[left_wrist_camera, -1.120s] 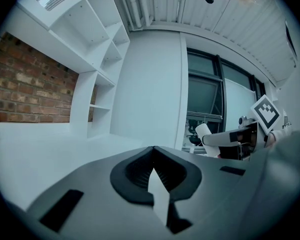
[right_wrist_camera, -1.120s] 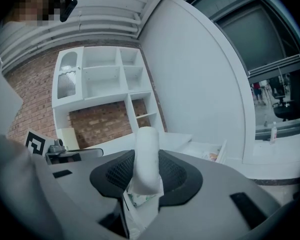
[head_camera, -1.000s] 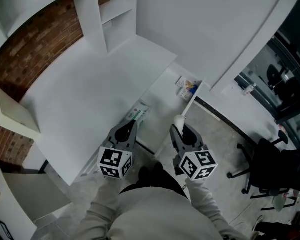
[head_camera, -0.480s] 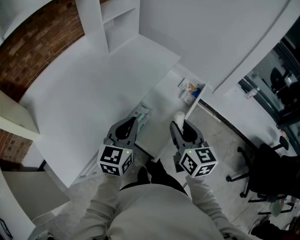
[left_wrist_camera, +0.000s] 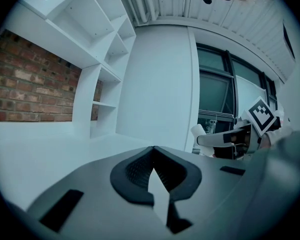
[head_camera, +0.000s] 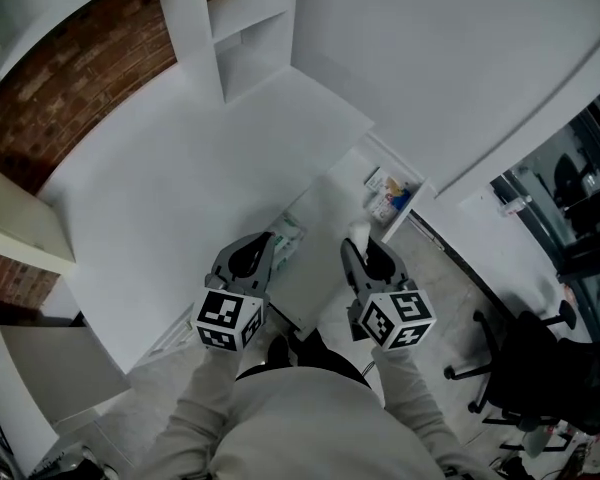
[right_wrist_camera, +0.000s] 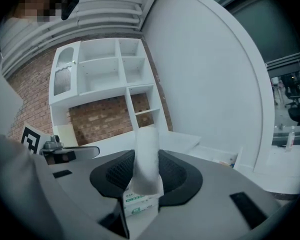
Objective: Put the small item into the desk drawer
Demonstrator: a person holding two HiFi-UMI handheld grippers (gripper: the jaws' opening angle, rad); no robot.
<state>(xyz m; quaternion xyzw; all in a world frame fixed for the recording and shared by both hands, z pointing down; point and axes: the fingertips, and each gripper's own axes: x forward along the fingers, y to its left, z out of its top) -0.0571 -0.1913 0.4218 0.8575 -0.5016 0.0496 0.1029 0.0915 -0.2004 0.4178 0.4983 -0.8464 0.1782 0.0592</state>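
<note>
White desk (head_camera: 180,188) fills most of my head view, with a brick wall (head_camera: 90,68) and white shelves (head_camera: 245,28) behind it and the drawer (head_camera: 325,218) pulled open at its right edge.

The white packet (right_wrist_camera: 146,156) I'm carrying stands upright in the right gripper (head_camera: 362,248). Its dark pads (right_wrist_camera: 175,174) are clamped on the packet's lower part, where I can see a green-printed label, and the plain white top sticks up above them. From the head view the packet hangs over the open drawer, near its right rim and clear of the bottom.

The left gripper (head_camera: 262,244) sits just beside it on the desk side. In its own view the fingertips meet and nothing is between them. A green-printed packet (head_camera: 285,238) lies just past its tip at the drawer's left edge. I can't tell whether that one is touched. Some small boxes (head_camera: 390,193) sit at the drawer's far end.

Against the head view a second ago, both grippers have gone further along the drawer. The small boxes now sit nearer the carried packet, and the green-printed packet nearer the left tip. The right grip looks the same.
</note>
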